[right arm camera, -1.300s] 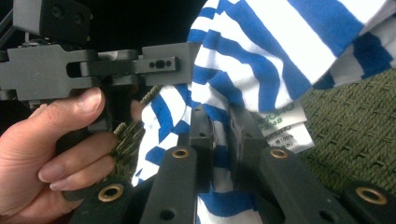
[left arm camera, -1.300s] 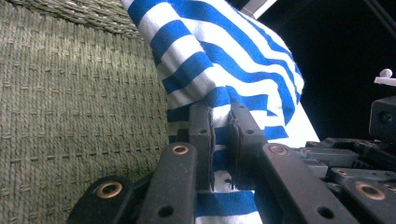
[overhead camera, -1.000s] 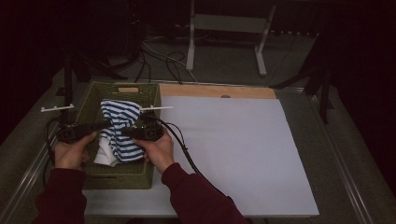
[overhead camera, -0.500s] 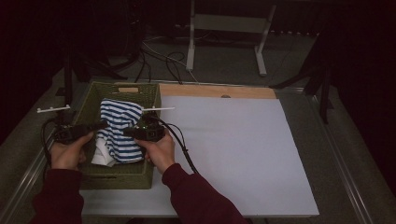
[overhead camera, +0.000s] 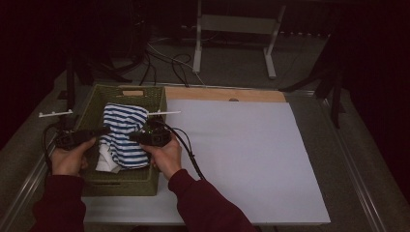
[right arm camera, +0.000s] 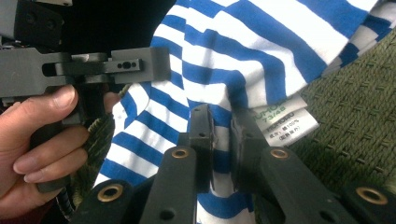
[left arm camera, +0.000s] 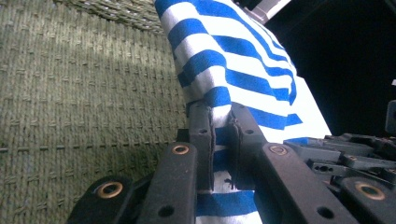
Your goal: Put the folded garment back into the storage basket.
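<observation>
White care labels (right arm camera: 283,122) beside striped cloth (right arm camera: 224,70)

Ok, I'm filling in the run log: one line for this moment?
left claw: shut on striped shirt | right claw: shut on striped shirt | shirt over green basket

Care labels showing on the striped garment

Two white sewn-in labels (right arm camera: 285,122) are lying just right of the right gripper's jaw tips, on the blue-and-white striped garment (right arm camera: 243,56). The upper one is showing "73/48" under a line too blurred to read; the lower one is carrying small characters with "100%" legible, the rest being too small to make out.
</observation>
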Tool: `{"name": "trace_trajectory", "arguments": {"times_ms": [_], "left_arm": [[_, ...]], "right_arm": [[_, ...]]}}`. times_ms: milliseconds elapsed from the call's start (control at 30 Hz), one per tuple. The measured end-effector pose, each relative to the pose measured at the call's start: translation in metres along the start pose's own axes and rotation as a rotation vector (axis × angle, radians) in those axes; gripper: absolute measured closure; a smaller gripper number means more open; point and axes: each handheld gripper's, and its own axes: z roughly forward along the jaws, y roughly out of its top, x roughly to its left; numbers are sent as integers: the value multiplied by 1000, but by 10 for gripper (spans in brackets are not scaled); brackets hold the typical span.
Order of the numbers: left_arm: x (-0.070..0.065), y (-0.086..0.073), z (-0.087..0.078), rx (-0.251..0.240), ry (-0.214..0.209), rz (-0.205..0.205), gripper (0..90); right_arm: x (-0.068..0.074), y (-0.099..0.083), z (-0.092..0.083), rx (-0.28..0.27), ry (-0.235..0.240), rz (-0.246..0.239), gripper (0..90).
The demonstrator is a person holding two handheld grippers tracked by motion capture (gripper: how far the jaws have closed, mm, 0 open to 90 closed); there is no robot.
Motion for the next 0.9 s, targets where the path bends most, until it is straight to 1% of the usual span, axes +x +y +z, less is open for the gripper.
{"name": "trace_trajectory", "arguments": {"times_ms": [100,633,900], "left_arm": [[1,0,0,-2,6,-5,819],[3,0,4,16,43,4,818],[6,-2,6,25,69,2,816]], "right_arm": [[0,0,1,1,-2,3,811],[-1,-2,4,9,-15,12,809],[0,-5,9,18,-39,3,807]]}}
